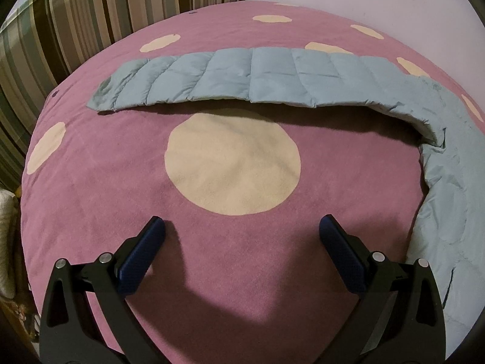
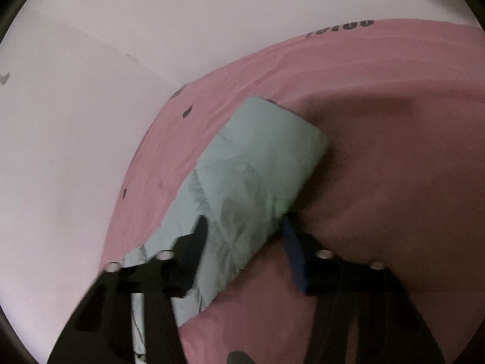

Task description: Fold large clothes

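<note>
In the left wrist view we see our left claw (image 1: 242,227) tilted down over a bed (image 1: 91,212) covered in pink with large cream dots. Its two blue-padded fingers (image 1: 142,254) stand wide apart with nothing between them, above bare cover. Ahead of this claw lies a pale blue quilted jacket (image 1: 242,75). One sleeve stretches flat across the bed, its long axis running left to right, the cuff end pointing left. To the right of the claw the padded fabric bends and runs back toward us along the bed's edge. A striped cushion (image 1: 75,15) sits beyond, to the far left.

In the blurred right wrist view, our right claw (image 2: 242,230) points down at an angle. A fold of the jacket lies between its fingers, running away from the claw and up to the right. The jaws look nearly together on the cloth.
</note>
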`<control>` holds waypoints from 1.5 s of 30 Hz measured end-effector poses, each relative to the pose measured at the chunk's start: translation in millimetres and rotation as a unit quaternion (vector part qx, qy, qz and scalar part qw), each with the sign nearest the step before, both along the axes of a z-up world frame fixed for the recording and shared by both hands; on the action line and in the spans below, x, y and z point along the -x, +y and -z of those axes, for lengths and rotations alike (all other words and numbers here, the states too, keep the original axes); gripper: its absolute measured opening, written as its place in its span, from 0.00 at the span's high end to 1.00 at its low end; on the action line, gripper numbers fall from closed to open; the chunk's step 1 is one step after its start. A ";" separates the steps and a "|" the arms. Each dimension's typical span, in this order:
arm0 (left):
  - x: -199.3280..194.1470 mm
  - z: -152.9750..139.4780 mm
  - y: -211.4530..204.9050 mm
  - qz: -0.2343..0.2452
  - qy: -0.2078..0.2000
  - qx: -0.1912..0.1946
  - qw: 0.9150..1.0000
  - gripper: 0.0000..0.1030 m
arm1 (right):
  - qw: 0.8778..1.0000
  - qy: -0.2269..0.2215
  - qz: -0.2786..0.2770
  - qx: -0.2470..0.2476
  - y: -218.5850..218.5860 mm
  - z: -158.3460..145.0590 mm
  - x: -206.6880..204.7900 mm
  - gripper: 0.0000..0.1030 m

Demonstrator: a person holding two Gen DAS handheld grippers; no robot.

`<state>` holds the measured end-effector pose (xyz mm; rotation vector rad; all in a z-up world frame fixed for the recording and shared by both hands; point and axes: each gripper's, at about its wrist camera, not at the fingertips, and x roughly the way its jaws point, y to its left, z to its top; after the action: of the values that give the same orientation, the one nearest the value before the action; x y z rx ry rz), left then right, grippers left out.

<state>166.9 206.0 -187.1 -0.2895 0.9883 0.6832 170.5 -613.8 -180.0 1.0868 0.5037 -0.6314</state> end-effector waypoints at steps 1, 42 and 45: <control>-0.1 0.2 0.3 0.000 0.000 0.001 1.000 0.02 | 1.000 -0.006 0.000 -0.008 -5.1 3.5 2.1 0.82; 2.1 3.9 2.0 0.001 0.001 0.000 1.000 0.02 | 0.993 -0.102 0.034 -0.042 -7.8 24.6 22.7 0.64; 2.6 4.1 2.4 0.002 0.000 0.000 1.000 0.02 | 0.996 -0.084 0.029 -0.031 -9.1 24.6 10.7 0.64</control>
<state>164.4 208.4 -191.2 -0.2881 0.9898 0.6795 159.9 -622.8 -204.5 1.2051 0.3485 -0.5720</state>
